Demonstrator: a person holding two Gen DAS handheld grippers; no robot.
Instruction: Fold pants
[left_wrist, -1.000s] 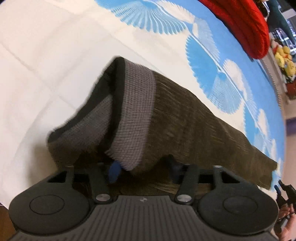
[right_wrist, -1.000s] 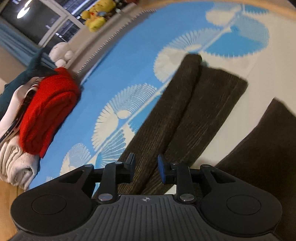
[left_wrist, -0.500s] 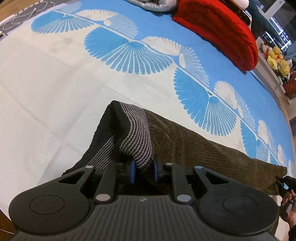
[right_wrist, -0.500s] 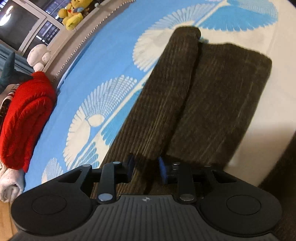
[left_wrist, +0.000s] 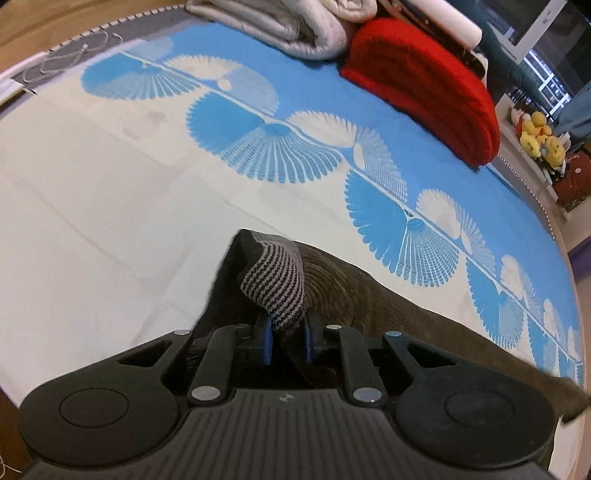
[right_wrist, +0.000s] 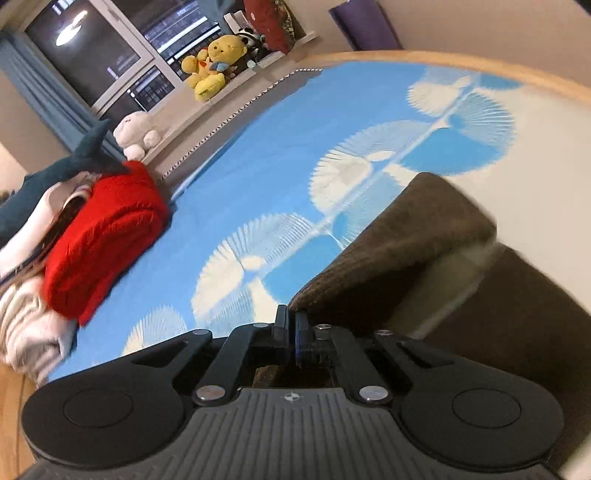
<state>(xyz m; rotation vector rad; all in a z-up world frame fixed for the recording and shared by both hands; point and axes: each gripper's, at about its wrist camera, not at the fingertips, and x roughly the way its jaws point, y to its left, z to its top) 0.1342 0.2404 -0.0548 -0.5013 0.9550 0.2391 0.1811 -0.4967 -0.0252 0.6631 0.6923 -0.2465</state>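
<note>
- Bottom centre of the left wrist view: the left gripper (left_wrist: 287, 341), whose jaws have just been closing, pinches the grey-and-black ribbed waistband (left_wrist: 277, 284) of the dark brown corduroy pants (left_wrist: 388, 317).
- Bottom centre of the right wrist view: the right gripper (right_wrist: 291, 334), jaws together, clamps a pant-leg edge (right_wrist: 391, 254), lifted off the bed.
- Mid-frame: the blue-and-cream fan-patterned bedspread (left_wrist: 110, 206) spreads beneath.
- Upper right, left view: a folded red knit sweater (left_wrist: 424, 88).
</note>
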